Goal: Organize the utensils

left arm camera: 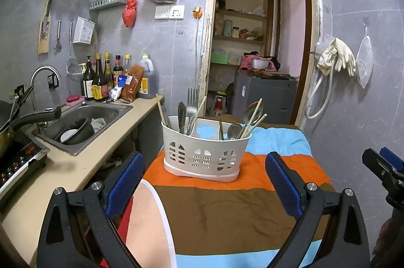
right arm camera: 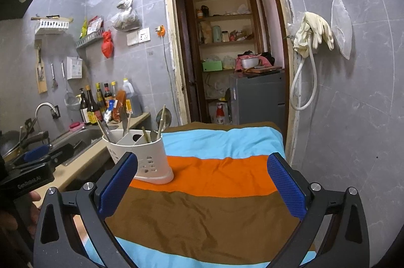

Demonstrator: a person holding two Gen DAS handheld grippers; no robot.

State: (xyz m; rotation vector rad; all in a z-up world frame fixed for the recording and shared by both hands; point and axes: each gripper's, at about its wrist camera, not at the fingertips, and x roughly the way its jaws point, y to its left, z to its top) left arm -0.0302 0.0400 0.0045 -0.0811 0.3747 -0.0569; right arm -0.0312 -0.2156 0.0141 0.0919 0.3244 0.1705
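Observation:
A white slotted utensil caddy (left arm camera: pixel 202 151) stands on a striped cloth (left arm camera: pixel 222 204). It holds a fork (left arm camera: pixel 192 101), spoons (left arm camera: pixel 252 111), a knife handle and wooden chopsticks (left arm camera: pixel 161 111), all upright or leaning. My left gripper (left arm camera: pixel 204 182) is open, a short way in front of the caddy, with nothing between its blue pads. In the right wrist view the caddy (right arm camera: pixel 149 162) sits at the left, just behind the left finger. My right gripper (right arm camera: pixel 202 184) is open over the bare cloth (right arm camera: pixel 214 212), to the right of the caddy. The right gripper also shows at the left wrist view's right edge.
A beige counter (left arm camera: pixel 83 167) with a steel sink (left arm camera: pixel 83 121), faucet and sauce bottles (left arm camera: pixel 101 81) runs along the left. A pan handle (left arm camera: pixel 38 116) juts over it beside a cooktop. A doorway (left arm camera: pixel 252 53) opens behind the table; gloves and a hose hang on the right wall.

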